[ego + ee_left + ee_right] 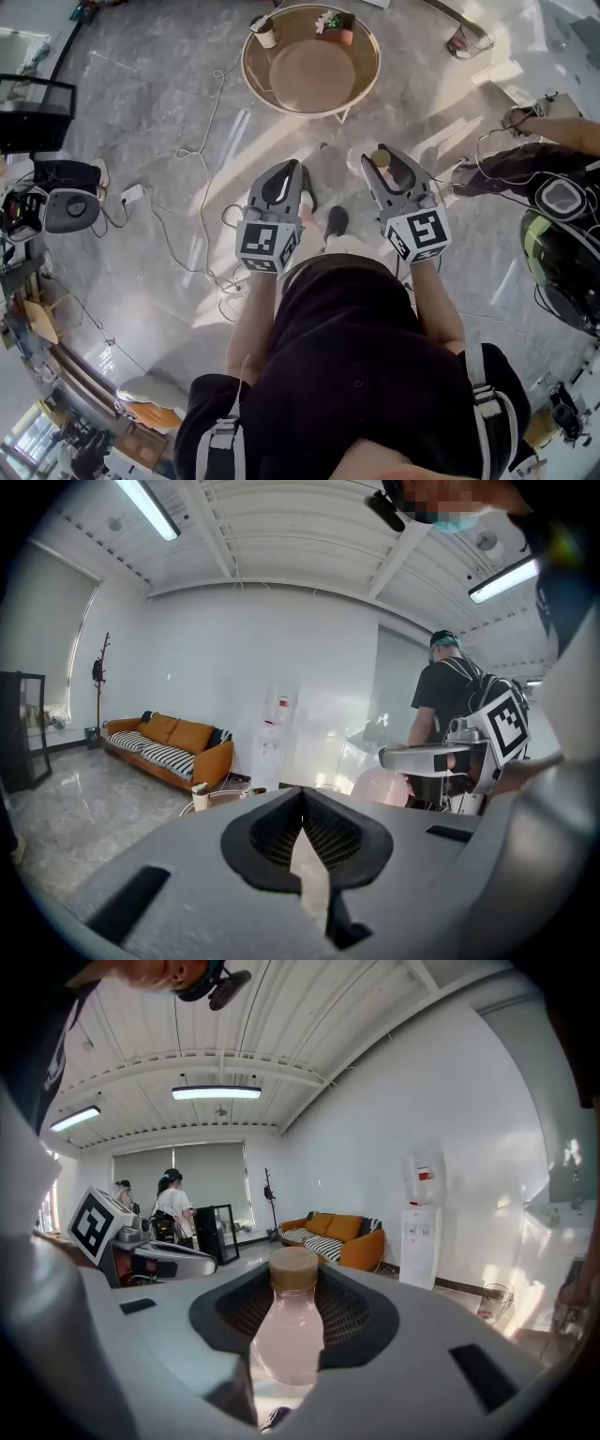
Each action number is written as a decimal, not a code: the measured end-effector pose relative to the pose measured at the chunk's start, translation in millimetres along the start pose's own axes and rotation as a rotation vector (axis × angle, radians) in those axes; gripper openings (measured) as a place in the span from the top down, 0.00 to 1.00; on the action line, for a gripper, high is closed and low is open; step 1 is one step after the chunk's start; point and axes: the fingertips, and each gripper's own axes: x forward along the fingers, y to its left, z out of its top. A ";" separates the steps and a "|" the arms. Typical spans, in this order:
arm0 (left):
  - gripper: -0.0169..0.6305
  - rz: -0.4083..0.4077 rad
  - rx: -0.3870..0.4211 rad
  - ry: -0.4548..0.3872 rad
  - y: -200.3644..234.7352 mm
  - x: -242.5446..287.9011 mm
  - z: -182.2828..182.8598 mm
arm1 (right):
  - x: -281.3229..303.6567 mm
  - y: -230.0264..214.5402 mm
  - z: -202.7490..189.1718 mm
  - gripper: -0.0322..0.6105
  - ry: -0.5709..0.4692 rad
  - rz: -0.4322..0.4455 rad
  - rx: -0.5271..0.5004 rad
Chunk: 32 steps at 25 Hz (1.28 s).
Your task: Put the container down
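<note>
Pink-filled, bulb-shaped container [286, 1330] with a wooden lid is pinched between the jaws of the right gripper [389, 167], held in the air above the grey marble floor [141, 131]. The left gripper [284, 173] is pressed together, empty. A round bench [314, 75] stands ahead, well apart.

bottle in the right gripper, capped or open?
Capped: a tan, wooden-looking lid sits on the neck of the bottle.

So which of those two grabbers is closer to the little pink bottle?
Right. The right gripper has the bottle clamped between its jaws. The left gripper hangs off to its left, jaws together on nothing, clear of the bottle.
</note>
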 end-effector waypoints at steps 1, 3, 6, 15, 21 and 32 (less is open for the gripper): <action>0.95 -0.003 0.002 -0.001 6.5 4.8 3.0 | 7.1 -2.7 2.9 0.73 -0.001 -0.004 -0.002; 0.95 -0.007 0.002 -0.009 20.5 14.0 10.0 | 20.7 -5.8 10.0 0.73 -0.001 -0.011 -0.017; 0.95 -0.012 0.017 -0.020 40.7 29.0 22.3 | 38.7 -6.5 24.2 0.73 -0.008 -0.014 -0.052; 0.95 -0.094 0.036 -0.056 94.0 72.8 62.9 | 98.5 -11.2 55.6 0.73 -0.025 -0.057 -0.030; 0.95 -0.149 0.044 -0.036 122.9 98.7 59.3 | 124.7 -17.5 55.4 0.73 -0.021 -0.119 -0.012; 0.95 -0.211 0.046 0.011 133.9 124.6 50.8 | 141.6 -28.4 50.2 0.73 0.026 -0.165 0.020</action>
